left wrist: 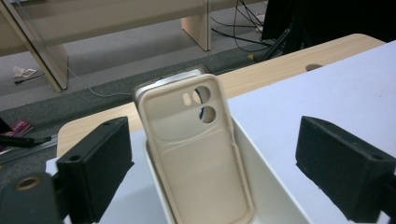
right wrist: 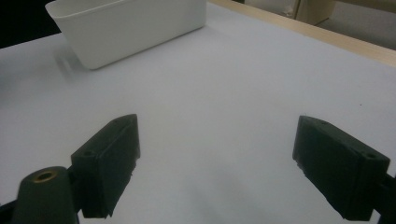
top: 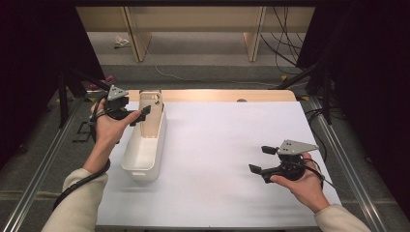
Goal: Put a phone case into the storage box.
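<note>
High view first: the beige, soft-looking phone case with its round camera cut-outs (top: 151,108) is standing upright at the far end of the long white plastic bin (top: 145,145), leaning against the bin's end wall, and something grey-edged is sitting right behind it, though I cannot tell what. In the left gripper view the beige case (left wrist: 198,154) is showing its hollow inner side to the camera, its lower end down inside the white bin (left wrist: 266,186).

The left tongs (top: 139,115) are hanging just beside the case's upper edge, and they are standing wide, nothing pressed between the pads; the black jaws are framing the case from either side without touching it. So the case is resting on its own in the bin, free of any grip.

As for handling, I am judging it light and flexible, likely rubbery rather than slick, with thin walls that would buckle if squeezed across the open face. The better hold looks to be the raised side rims near the top, or the top edge by the cut-outs, pinched gently.

Over on the right, the right tongs (top: 263,159) are hovering low above the white sheet covering the bench (top: 232,145), well apart from the bin, also spread wide and holding nothing.
</note>
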`<state>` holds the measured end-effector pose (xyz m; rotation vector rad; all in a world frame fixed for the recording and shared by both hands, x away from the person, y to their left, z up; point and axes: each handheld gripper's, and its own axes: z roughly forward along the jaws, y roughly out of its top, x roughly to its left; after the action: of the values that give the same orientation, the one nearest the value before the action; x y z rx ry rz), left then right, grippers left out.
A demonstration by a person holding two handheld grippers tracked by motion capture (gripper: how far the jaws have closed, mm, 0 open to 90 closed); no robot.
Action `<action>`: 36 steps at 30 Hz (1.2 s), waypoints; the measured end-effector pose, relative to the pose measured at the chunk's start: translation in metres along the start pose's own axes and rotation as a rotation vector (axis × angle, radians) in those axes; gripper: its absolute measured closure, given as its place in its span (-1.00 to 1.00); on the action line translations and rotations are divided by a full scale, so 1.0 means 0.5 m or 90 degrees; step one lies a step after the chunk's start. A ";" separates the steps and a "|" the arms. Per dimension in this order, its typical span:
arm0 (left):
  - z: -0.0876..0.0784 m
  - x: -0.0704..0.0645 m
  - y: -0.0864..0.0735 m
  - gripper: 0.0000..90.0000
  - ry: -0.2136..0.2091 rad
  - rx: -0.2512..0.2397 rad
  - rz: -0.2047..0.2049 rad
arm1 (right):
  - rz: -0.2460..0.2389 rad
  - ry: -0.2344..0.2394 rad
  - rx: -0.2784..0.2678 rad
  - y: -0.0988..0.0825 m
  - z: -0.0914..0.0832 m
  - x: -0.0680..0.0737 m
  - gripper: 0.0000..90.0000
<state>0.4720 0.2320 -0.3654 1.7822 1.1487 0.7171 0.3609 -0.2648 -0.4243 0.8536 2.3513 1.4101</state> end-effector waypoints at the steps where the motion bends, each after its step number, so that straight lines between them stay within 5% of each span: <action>1: -0.003 -0.004 0.000 -0.82 -0.002 0.002 0.004 | 0.000 0.000 0.000 0.000 0.000 0.000 -0.65; 8: -0.016 -0.027 -0.011 -1.00 -0.019 0.010 0.019 | 0.000 -0.001 0.000 0.000 -0.001 -0.001 -0.65; 36: -0.062 -0.115 -0.060 -1.00 -0.075 -0.008 0.037 | -0.001 -0.003 -0.002 0.000 -0.001 -0.002 -0.65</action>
<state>0.4112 0.1964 -0.3790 1.8295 1.0158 0.6429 0.3617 -0.2659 -0.4240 0.8543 2.3447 1.4094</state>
